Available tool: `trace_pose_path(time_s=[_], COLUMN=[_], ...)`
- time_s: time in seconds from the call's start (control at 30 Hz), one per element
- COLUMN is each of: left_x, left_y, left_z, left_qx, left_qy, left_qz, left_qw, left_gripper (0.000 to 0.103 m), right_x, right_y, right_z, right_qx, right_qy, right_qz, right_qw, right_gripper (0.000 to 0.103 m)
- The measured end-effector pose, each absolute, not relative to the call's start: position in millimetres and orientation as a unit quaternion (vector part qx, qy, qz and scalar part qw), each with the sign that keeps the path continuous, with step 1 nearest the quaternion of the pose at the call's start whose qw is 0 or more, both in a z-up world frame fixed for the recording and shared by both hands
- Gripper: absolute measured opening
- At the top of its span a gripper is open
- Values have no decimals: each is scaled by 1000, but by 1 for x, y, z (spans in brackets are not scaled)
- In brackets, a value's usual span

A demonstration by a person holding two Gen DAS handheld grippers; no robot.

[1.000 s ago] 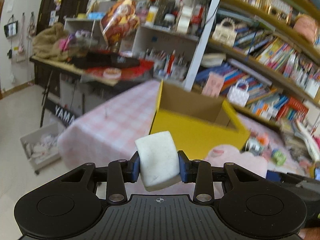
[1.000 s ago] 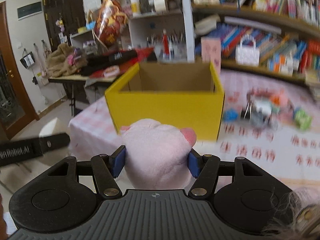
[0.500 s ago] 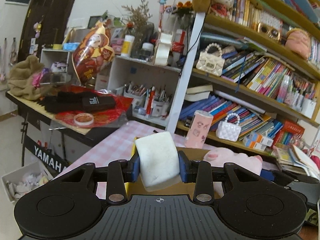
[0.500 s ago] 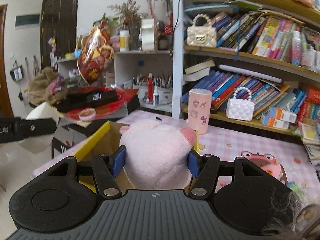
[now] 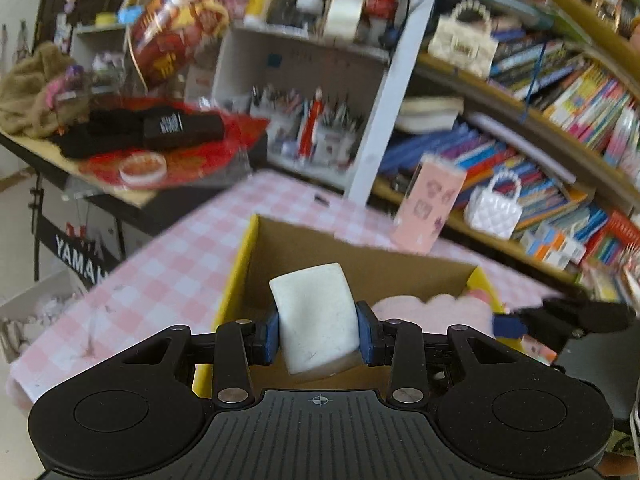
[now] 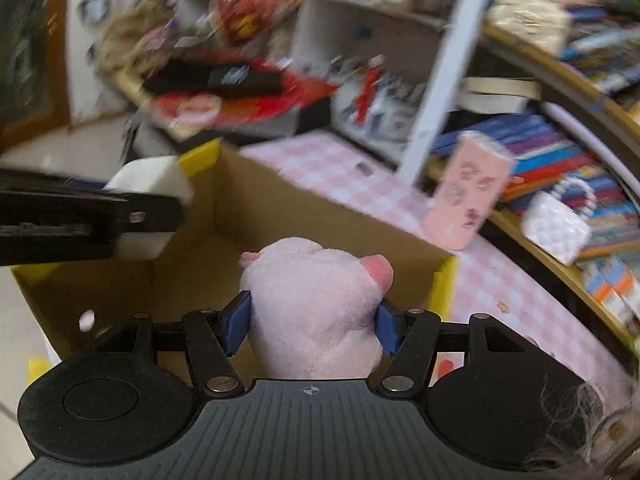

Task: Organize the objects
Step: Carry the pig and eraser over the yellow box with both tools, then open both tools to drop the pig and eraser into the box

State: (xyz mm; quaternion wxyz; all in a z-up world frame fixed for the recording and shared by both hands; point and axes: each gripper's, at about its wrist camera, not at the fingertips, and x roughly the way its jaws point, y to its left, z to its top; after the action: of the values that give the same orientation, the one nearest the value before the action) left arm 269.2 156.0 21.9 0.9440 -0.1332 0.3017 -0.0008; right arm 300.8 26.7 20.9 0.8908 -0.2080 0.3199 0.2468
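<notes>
gripping a white block [image 5: 314, 316] and pink plush [image 6: 316, 312], both claws hover over the pink-checked table's [image 5: 160, 272] yellow box [image 5: 236, 272].

Crowded bookshelves [image 5: 560, 92] lined the wall behind a pink-checked table [image 5: 160, 272]; pale floor [image 5: 16, 200] (left side).

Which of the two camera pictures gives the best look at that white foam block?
The left wrist view. There the white foam block sits centred and whole, pinched in the left gripper above the open yellow box. The right wrist view catches the block only at its left edge, blurred and partly hidden by the gripper's black finger.
</notes>
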Motion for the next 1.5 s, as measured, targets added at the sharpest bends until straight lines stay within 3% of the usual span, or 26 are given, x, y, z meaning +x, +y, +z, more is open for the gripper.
trace_pose_path(time_s=[0.2, 0.7, 0.77, 0.9, 1.23, 1.5], left_x=[286, 288, 287, 277, 227, 170], left_y=[149, 141, 138, 138, 140, 155], left_z=[10, 8, 8, 17, 69, 81], left_qx=[-96, -60, -53, -69, -83, -117], left_qy=[338, 343, 343, 319, 221, 179], left_qz=[20, 32, 32, 34, 42, 75], left_qw=[936, 937, 937, 945, 971, 974], left_gripper=[36, 38, 41, 81, 87, 90], right_x=[315, 331, 330, 325, 296, 245], right_y=[48, 40, 40, 40, 22, -29], right_z=[5, -5, -5, -1, 40, 70], right_qx=[-275, -236, -236, -240, -204, -36], right_qy=[345, 395, 393, 377, 320, 278], right_qz=[281, 286, 291, 298, 278, 181], right_qw=[852, 841, 840, 843, 882, 943], right_gripper=[59, 61, 63, 71, 73, 72])
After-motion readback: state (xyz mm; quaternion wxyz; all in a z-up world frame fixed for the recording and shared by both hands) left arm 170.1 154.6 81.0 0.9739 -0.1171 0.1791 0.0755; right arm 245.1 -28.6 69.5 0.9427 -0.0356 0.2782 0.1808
